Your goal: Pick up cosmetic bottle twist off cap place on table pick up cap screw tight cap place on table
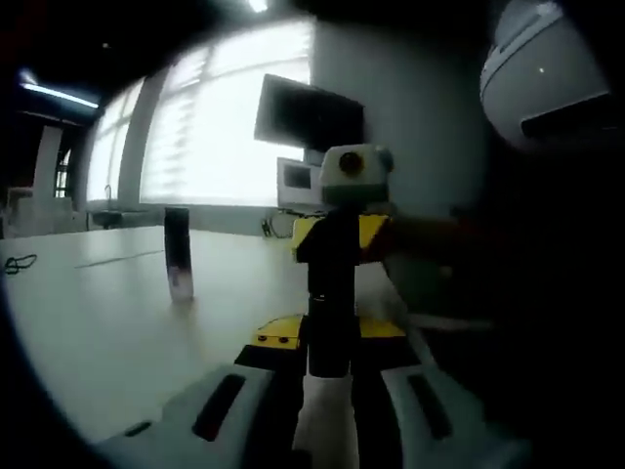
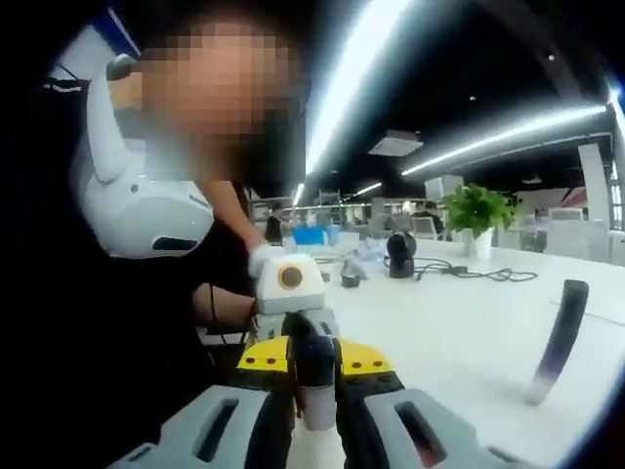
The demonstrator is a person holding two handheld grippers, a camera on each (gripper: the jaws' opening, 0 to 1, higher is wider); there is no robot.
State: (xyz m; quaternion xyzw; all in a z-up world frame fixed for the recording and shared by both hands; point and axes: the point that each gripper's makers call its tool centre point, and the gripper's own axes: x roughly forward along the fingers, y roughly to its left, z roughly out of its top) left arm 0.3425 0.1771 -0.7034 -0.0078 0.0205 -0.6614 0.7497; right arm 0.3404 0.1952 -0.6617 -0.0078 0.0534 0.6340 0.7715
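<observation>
The left gripper (image 1: 327, 391) fills the foreground of the left gripper view, its jaws clenched on the cosmetic bottle (image 1: 329, 337), a dark upright body standing between them. The right gripper (image 1: 337, 259) comes in from the far side and seems to grip the bottle's top, likely so one hand can steady the body while the other turns the cap. A second dark bottle (image 1: 178, 256) stands apart on the white table (image 1: 107, 322), further in from the near edge.

In the right gripper view, the right gripper (image 2: 314, 396) has its jaws closed on the pale end of the cosmetic bottle (image 2: 314, 386), held off the table (image 2: 459, 332). The left gripper (image 2: 293, 322) faces it, holding the other end. The second bottle (image 2: 559, 342) stands toward the table's right side. A potted plant (image 2: 477, 215) sits near the far edge.
</observation>
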